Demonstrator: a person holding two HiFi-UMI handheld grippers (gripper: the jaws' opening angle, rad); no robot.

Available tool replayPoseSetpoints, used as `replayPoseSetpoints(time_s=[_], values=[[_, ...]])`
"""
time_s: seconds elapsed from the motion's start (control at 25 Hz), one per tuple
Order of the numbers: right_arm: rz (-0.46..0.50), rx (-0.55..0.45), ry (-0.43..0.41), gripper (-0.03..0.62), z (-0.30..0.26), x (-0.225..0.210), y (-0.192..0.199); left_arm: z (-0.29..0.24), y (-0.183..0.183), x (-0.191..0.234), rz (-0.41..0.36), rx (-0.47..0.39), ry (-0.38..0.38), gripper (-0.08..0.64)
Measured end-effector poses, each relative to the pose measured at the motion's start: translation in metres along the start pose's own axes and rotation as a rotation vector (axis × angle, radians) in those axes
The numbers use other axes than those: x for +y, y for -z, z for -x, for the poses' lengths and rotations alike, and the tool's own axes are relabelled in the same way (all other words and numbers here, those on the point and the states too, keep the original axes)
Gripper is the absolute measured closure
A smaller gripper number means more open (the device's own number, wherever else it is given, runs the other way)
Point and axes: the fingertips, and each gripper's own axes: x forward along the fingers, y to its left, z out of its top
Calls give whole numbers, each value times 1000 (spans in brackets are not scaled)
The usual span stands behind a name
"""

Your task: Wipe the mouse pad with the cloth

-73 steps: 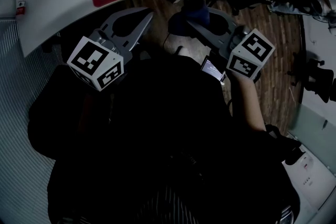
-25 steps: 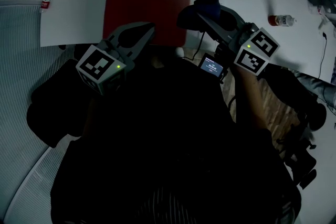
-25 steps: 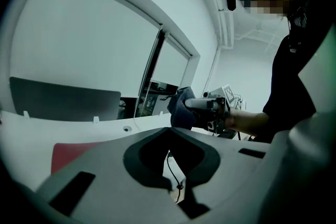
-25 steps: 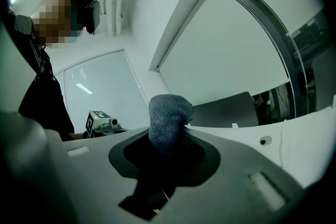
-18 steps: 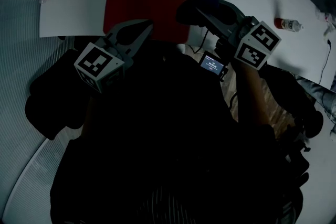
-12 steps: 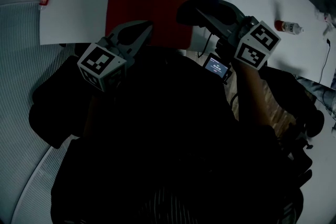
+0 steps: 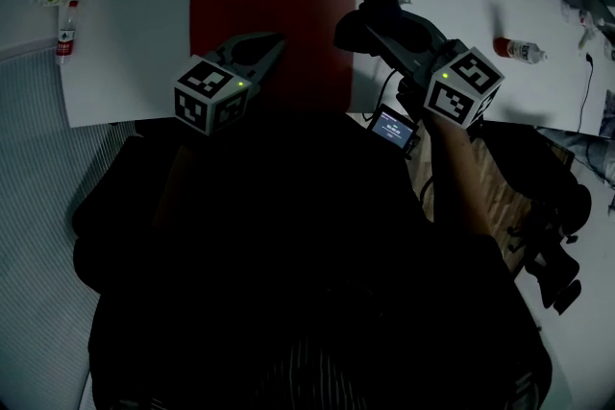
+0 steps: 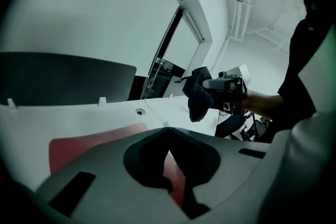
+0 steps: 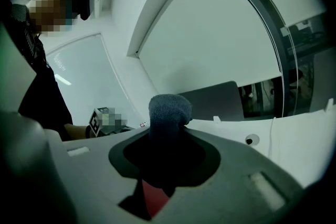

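Fingers of right gripper (image 7: 363, 22) pinch cloth (image 9: 169, 110) | red mouse pad (image 7: 288, 5) on white table (image 7: 135, 14)

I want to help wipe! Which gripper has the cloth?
The right gripper: its jaws pinch the dark blue fabric cloth. The left gripper holds nothing.

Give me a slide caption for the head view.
Right tool grips a dark cloth beside the red mouse pad; left tool, shut and empty, over it.
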Motion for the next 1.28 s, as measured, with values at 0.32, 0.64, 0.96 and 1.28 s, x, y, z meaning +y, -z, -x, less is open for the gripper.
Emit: replayPoseSetpoints(time_s=[0.32, 0.64, 0.96, 1.28], values=[[-93, 110, 9, 491, -33, -37, 29, -24, 20, 37, 73, 109, -2, 560], [-121, 232, -2, 491, -66, -61, 76, -39, 73, 61, 149, 225, -25, 560], [-120, 357, -9, 491, -98, -81, 126, -51, 129, 88, 207, 345, -47, 560], [-119, 474, -1, 491, -111, -93, 170, -62, 165, 96, 250, 425, -37, 560]])
